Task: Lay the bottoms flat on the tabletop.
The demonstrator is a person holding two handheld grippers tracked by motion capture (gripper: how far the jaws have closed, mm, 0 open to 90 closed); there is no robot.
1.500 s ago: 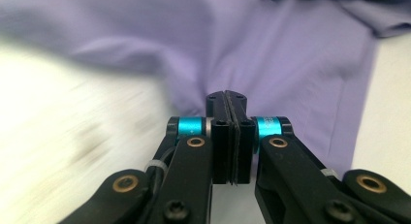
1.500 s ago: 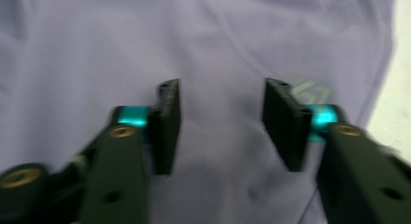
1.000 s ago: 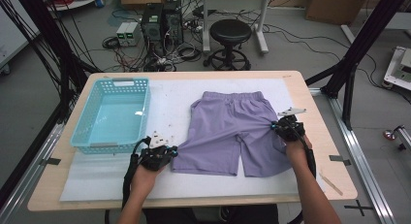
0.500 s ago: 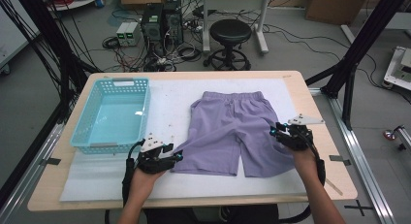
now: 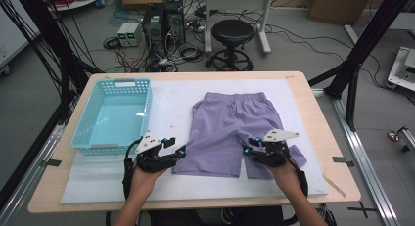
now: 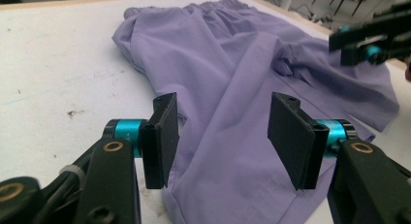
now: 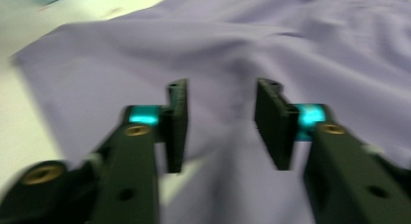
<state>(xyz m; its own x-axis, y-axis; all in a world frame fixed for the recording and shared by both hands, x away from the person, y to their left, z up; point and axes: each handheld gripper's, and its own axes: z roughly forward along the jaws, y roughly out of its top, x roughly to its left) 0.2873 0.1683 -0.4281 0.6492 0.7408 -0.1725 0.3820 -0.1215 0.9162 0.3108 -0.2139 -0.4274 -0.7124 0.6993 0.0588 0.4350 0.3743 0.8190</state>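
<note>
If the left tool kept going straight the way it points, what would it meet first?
Most likely the purple shorts: the left tool stands open just above the near leg's hem, aimed along the fabric. Depth is unclear.

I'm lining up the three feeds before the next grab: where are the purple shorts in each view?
High view: purple shorts lie flat at table centre, right of the teal basket, between both grippers.
Left gripper view: shorts stretch from the centre to upper right, passing under the open jaws.
Right gripper view: blurred, shorts spread across the frame beyond the open jaws.
Shared landmark: the white mat beneath the shorts.
</note>
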